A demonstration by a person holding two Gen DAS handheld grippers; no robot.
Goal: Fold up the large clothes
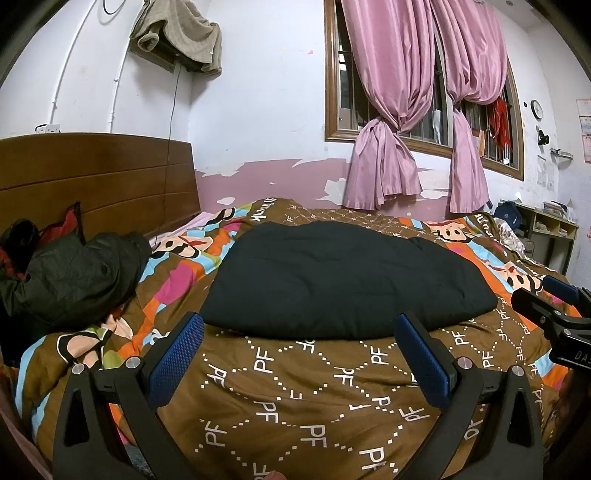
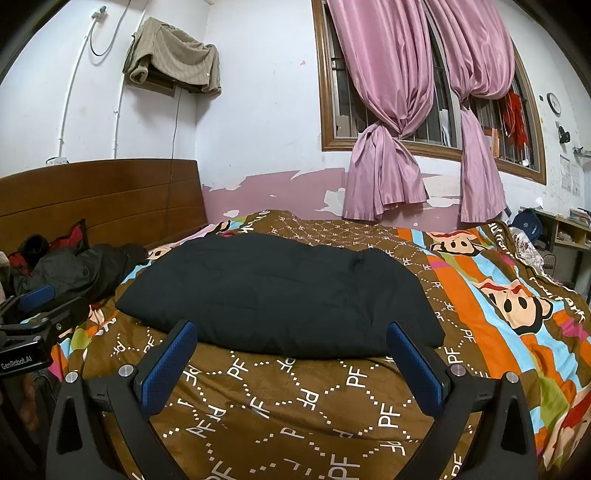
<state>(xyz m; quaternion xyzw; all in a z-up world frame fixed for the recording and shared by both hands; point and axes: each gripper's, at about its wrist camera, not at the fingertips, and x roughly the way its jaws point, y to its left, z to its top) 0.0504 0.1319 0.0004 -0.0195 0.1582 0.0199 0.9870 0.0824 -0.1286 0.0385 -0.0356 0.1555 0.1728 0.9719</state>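
Both the left gripper [image 1: 299, 354] and right gripper [image 2: 291, 360] are spread, near the folded black padded garment [image 1: 343, 280] on the brown "PF"-printed quilt [image 1: 295, 398].

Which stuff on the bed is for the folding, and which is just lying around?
For the folding:
- black padded garment, lying flat in the middle
- left gripper, open
- right gripper, open

Just lying around:
- dark jacket pile by the headboard
- patterned quilt
- pink curtains
- towel up on the wall

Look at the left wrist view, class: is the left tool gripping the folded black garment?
No. The left tool is open, both fingers apart and empty above the brown bedspread, just short of the folded black garment.
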